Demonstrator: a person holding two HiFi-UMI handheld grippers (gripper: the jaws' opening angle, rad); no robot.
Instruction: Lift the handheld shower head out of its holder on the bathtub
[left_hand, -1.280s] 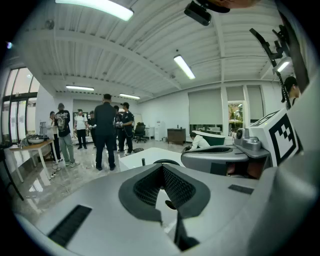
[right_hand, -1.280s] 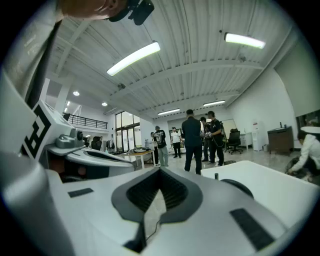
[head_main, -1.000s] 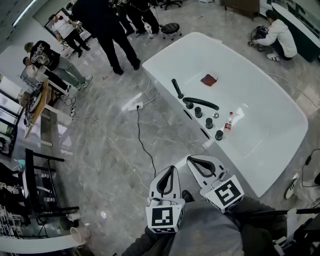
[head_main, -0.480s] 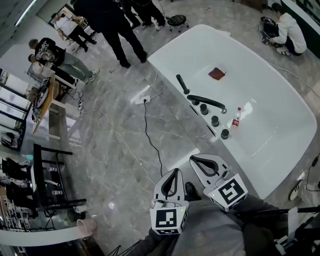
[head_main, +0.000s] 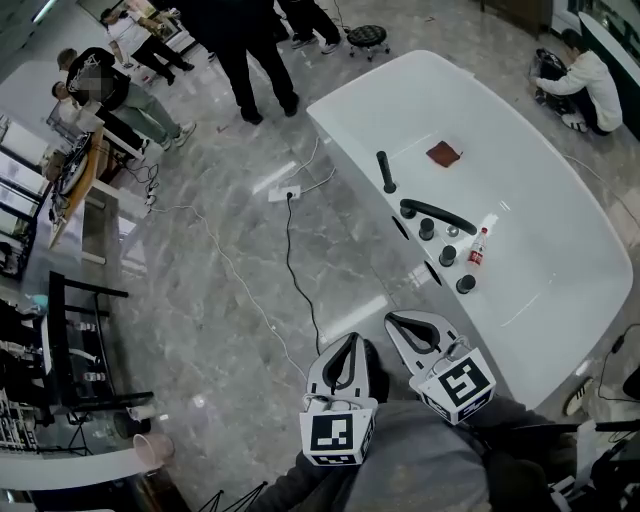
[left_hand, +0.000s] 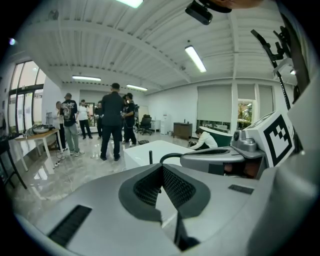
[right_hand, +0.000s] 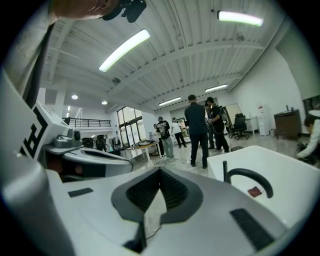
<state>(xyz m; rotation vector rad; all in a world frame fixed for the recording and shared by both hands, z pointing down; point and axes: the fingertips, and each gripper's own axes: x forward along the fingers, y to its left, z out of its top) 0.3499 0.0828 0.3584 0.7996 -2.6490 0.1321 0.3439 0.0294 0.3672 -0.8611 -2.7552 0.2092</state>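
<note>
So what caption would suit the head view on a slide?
Left gripper and right gripper, both shut, above the floor, short of the white bathtub and its black shower head.

At twelve o'clock in the head view, the standing people in dark clothes (head_main: 250, 50) are cut off by the top edge. At one o'clock, a slim black handheld shower head (head_main: 385, 172) stands on the white bathtub (head_main: 560, 320) rim, its holder too small to make out. The print on the small clear red-labelled bottle (head_main: 478, 246) is unreadable. At six o'clock, the person's hands are unseen, probably beneath the grey clothing (head_main: 420, 470). The grey bodies of the left gripper (left_hand: 162, 169) and right gripper (right_hand: 159, 170) hide most of the tub in their own views.
</note>
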